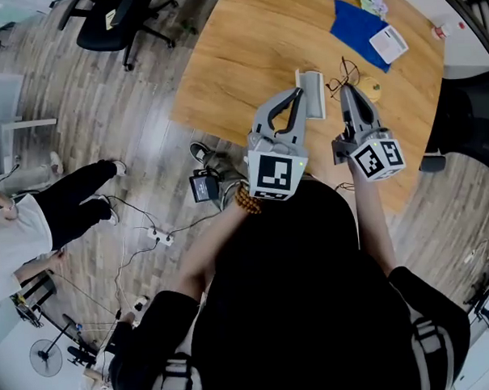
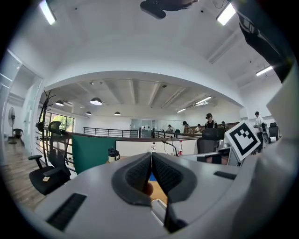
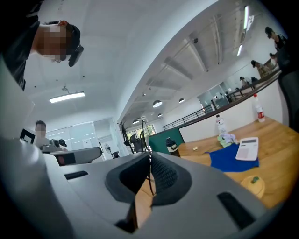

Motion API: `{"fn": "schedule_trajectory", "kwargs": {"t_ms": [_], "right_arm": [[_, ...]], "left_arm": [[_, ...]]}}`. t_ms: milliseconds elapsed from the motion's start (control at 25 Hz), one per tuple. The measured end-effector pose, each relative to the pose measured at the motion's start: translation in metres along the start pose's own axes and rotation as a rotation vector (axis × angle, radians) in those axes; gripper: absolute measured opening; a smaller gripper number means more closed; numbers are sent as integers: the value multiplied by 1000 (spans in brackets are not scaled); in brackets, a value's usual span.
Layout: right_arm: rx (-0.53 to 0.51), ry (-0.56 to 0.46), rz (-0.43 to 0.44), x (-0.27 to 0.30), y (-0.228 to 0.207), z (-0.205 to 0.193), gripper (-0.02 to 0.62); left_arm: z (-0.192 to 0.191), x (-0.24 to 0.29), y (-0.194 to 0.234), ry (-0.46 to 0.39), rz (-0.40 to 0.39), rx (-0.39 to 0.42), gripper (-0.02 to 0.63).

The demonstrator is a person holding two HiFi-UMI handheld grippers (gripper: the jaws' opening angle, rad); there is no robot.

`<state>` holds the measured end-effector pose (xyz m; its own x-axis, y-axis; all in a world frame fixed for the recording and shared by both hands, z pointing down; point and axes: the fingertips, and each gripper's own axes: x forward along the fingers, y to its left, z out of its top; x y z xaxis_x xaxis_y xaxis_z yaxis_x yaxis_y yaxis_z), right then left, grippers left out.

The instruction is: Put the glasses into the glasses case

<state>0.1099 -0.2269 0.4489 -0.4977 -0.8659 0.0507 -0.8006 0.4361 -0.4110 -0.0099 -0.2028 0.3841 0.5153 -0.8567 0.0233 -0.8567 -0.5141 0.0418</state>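
Looking down from the head view, both grippers reach out over the near part of the wooden table [image 1: 246,53]. The right gripper [image 1: 345,90] is clenched on the glasses [image 1: 342,79]. In the right gripper view the jaws are pressed together, and a thin dark wire of the glasses [image 3: 151,179] runs between the pads. The rest of the thin frame stands out in front of the tip, over the table; whether it touches the wood I cannot tell.

The left gripper [image 1: 297,95] is closed too. In the left gripper view its jaws meet at the tips. A pale edge [image 2: 159,211] shows low in the gap behind them, and I cannot tell if it is pinched or only lies below.

The case [image 1: 313,94] is pale grey and lies just beside the left gripper's tip, between the two grippers. The glasses are near the case, at its right side, and not inside it. Farther on the table lies a blue cloth [image 1: 354,28] with a calculator [image 1: 387,42] on its corner.
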Motion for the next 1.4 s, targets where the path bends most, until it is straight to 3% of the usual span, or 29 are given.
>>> {"fn": "schedule_trajectory", "kwargs": {"t_ms": [720, 1400], "right_arm": [[70, 249, -130, 15, -65, -97, 15], [39, 510, -224, 41, -96, -178, 16]], "left_arm": [[-8, 2, 3, 36, 20, 13, 22], [-13, 2, 15, 51, 41, 10, 23]]}}
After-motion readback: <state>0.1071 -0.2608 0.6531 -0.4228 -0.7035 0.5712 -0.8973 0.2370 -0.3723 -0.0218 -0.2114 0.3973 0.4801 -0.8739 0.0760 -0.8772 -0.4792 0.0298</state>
